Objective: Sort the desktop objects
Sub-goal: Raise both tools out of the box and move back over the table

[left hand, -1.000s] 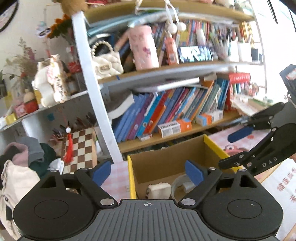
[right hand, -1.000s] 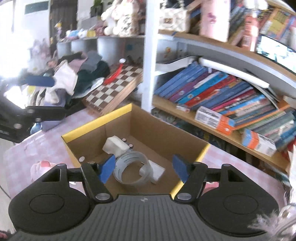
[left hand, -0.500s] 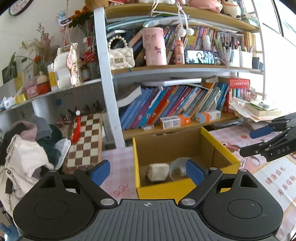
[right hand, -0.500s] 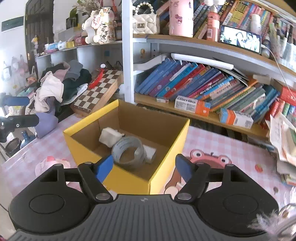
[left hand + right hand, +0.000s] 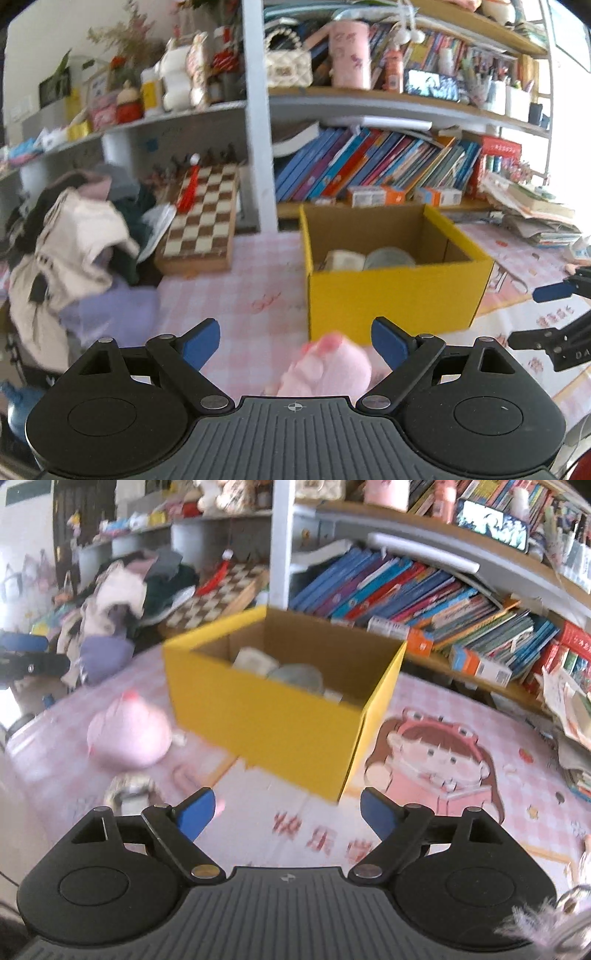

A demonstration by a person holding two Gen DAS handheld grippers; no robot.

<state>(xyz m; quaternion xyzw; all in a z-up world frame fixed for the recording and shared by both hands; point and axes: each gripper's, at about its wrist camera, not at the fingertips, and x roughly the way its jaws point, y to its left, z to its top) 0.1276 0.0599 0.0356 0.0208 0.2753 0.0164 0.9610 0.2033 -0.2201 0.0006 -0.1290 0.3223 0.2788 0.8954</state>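
Note:
A yellow cardboard box (image 5: 391, 295) stands on the pink checked table; it also shows in the right wrist view (image 5: 273, 720). Inside it lie a white block (image 5: 341, 260) and a grey tape roll (image 5: 388, 256). A pink plush toy (image 5: 327, 367) lies on the table in front of the box, between my left gripper's open fingers. My left gripper (image 5: 295, 341) is open and empty. The toy also shows in the right wrist view (image 5: 129, 733), left of the box. My right gripper (image 5: 286, 814) is open and empty, before the box's near corner.
A small grey-white object (image 5: 129, 792) lies on the table near the right gripper's left finger. A chessboard (image 5: 201, 218) and a heap of clothes (image 5: 74, 240) lie at the left. Bookshelves (image 5: 369, 166) stand behind the box. Loose papers (image 5: 535, 218) are stacked at the right.
Both grippers have pulled back and down from above the box toward the table's near side. The pink plush toy has come into the left wrist view. Both stay open.

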